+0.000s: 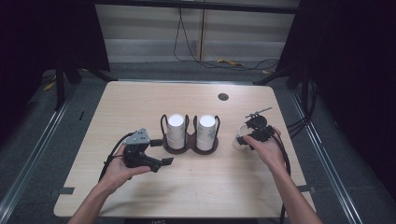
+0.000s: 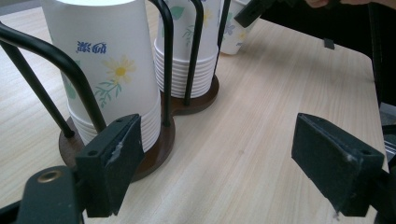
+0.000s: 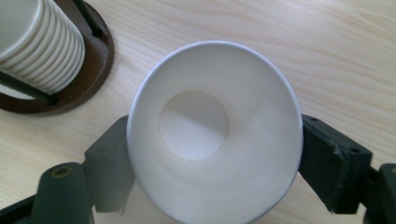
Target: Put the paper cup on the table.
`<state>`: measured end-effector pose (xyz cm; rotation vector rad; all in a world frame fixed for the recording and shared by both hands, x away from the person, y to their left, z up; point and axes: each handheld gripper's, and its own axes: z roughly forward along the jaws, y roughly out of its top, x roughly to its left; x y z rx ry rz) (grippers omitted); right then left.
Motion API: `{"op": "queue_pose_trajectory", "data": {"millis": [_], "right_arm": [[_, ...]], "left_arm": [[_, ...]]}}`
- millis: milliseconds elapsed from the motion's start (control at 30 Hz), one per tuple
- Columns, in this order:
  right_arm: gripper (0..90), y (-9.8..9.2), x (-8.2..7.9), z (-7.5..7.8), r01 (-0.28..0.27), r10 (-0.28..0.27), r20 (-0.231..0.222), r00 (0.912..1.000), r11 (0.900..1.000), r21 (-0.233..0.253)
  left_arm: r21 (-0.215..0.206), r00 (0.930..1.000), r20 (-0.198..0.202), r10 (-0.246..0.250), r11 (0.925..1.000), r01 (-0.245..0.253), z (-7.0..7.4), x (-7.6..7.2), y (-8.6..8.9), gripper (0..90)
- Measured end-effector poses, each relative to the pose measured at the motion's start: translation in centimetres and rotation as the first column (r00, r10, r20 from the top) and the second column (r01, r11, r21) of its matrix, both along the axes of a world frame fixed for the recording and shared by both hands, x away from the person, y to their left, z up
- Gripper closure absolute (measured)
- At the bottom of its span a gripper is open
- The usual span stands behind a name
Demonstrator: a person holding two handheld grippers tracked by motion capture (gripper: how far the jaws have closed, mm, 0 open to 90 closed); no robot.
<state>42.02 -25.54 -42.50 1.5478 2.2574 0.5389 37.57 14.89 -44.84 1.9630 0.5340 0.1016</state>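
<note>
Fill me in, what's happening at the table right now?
A person works two handheld grippers over a wooden table. The right gripper has its fingers on either side of a single paper cup, open mouth facing its camera, to the right of the cup holder. That holder carries two stacks of upside-down cups inside black wire loops. The left gripper is open and holds nothing, pointing at the holder's nearer stack from the left.

The left gripper (image 1: 159, 151) rests low with jaws spread wide, while the right gripper (image 1: 243, 139) has its jaws clamped.
</note>
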Motion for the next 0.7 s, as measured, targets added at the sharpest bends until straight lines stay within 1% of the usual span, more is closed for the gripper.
{"op": "queue_pose_trajectory", "data": {"millis": [33,67,133,233,367,400,500,533,567,633,700], "right_arm": [[19.0,-0.1,0.0,-0.1,0.007,-0.007,0.005,1.0,1.0,0.012],[18.9,-0.2,0.1,-0.3,0.02,-0.021,0.023,0.9995,0.999,0.035],[18.7,-0.4,0.2,-0.6,0.008,-0.01,0.024,0.9997,0.997,0.082],[17.5,-0.5,0.2,-0.9,0.014,-0.018,0.038,0.9991,0.996,0.087],[17.3,-0.6,-0.1,-1.3,0.012,-0.017,0.049,0.9986,0.995,0.102],[17.3,-0.7,-0.2,-1.4,0.007,-0.012,0.049,0.9987,0.994,0.109],[17.3,-0.9,-0.5,-1.9,0.018,-0.023,0.044,0.9988,0.993,0.114],[17.3,-1.0,-0.6,-2.0,0.014,-0.018,0.038,0.9991,0.993,0.116],[17.3,-1.1,-0.7,-2.1,0.015,-0.02,0.044,0.9988,0.993,0.119],[17.3,-1.2,-0.9,-2.3,0.015,-0.021,0.054,0.9983,0.992,0.124],[17.3,-1.4,-1.3,-2.5,0.019,-0.027,0.051,0.9983,0.99,0.14]], "left_arm": [[-0.001,1.0,0.0,0.001,1.0,-0.001,0.0,0.0,0.0,16.6],[-0.005,1.0,0.0,0.002,1.0,-0.002,0.0,0.0,0.1,16.6],[-0.006,1.0,0.003,0.006,1.0,-0.006,0.0,0.0,0.2,16.7],[-0.007,0.9999,0.005,0.015,0.9999,-0.015,0.0,0.1,0.3,16.7],[-0.007,0.9999,0.006,0.015,0.9999,-0.015,0.0,0.0,0.4,16.7],[-0.007,0.9999,0.005,0.015,0.9999,-0.015,0.0,0.0,0.4,16.7],[-0.003,0.9999,0.005,0.013,0.9999,-0.013,0.0,0.0,0.4,16.7],[-0.003,0.9999,0.004,0.012,0.9999,-0.012,0.0,0.0,0.3,16.7],[0.001,0.9999,0.005,0.012,0.9999,-0.012,0.0,0.0,0.4,16.7],[-0.002,0.9999,-0.001,0.011,0.9999,-0.011,0.0,-0.1,0.3,16.8],[-0.002,0.9997,-0.021,0.016,0.9999,-0.016,0.0,0.0,0.4,17.9]]}}
